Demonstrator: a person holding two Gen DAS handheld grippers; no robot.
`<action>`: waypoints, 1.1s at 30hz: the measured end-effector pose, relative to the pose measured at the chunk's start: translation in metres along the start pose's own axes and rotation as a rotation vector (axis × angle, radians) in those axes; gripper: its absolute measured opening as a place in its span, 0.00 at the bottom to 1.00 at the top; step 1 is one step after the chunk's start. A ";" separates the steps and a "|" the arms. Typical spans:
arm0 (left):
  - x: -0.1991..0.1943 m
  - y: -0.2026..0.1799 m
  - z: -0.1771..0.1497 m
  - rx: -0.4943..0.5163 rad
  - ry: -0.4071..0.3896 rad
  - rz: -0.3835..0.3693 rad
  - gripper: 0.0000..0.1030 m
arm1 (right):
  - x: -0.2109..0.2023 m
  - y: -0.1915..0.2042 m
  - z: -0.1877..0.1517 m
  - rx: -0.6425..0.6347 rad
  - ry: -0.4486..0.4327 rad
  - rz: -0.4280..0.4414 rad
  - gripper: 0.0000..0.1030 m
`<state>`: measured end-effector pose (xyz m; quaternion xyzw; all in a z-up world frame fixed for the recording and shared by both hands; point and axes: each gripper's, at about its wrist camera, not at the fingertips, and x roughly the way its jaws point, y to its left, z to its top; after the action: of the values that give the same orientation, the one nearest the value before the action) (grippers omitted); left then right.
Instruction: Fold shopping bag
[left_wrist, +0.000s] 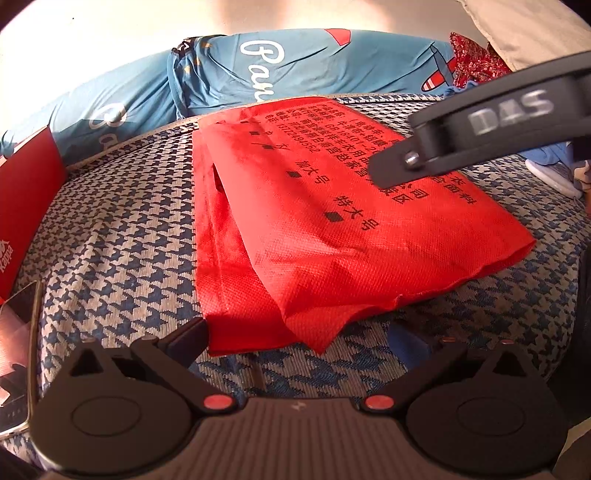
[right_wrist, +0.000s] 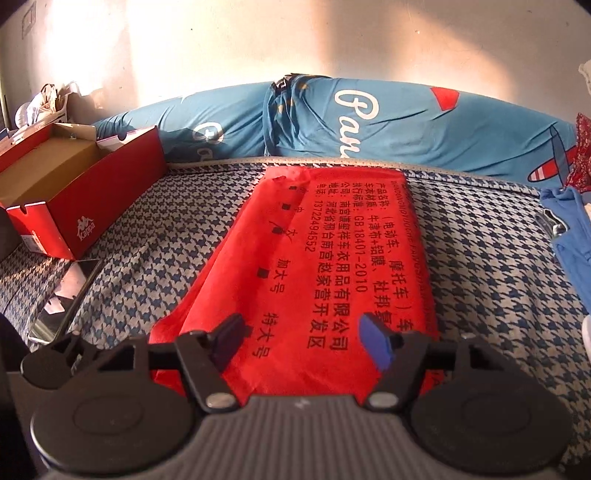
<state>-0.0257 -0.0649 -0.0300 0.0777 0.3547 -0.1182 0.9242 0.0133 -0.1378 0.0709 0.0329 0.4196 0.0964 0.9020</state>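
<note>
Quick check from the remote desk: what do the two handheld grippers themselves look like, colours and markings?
Both are black plastic with a ribbed grey body and round discs at each finger's base. The left gripper has red pivot buttons; the right gripper has silver pivot pins, one blue pad and a pale "DAS" marking on its side. No cables or sleeves show.

Houndstooth bed (right_wrist: 480, 266) (bag (right_wrist: 321, 258), shoebox (right_wrist: 88, 206))

Both wrist views look steeply down, close over the red bag (left_wrist: 332, 240).
</note>
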 end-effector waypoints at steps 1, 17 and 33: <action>0.000 0.001 0.001 0.000 0.001 0.000 1.00 | 0.007 0.001 0.000 -0.010 0.008 -0.001 0.54; -0.001 -0.001 0.002 -0.014 0.000 -0.009 1.00 | 0.025 0.024 0.006 -0.113 0.104 0.154 0.65; -0.015 -0.005 -0.006 0.027 0.012 -0.017 1.00 | 0.009 0.049 -0.007 -0.272 0.214 0.301 0.87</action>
<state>-0.0413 -0.0664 -0.0247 0.0878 0.3595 -0.1306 0.9198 0.0059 -0.0885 0.0664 -0.0372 0.4862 0.2885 0.8240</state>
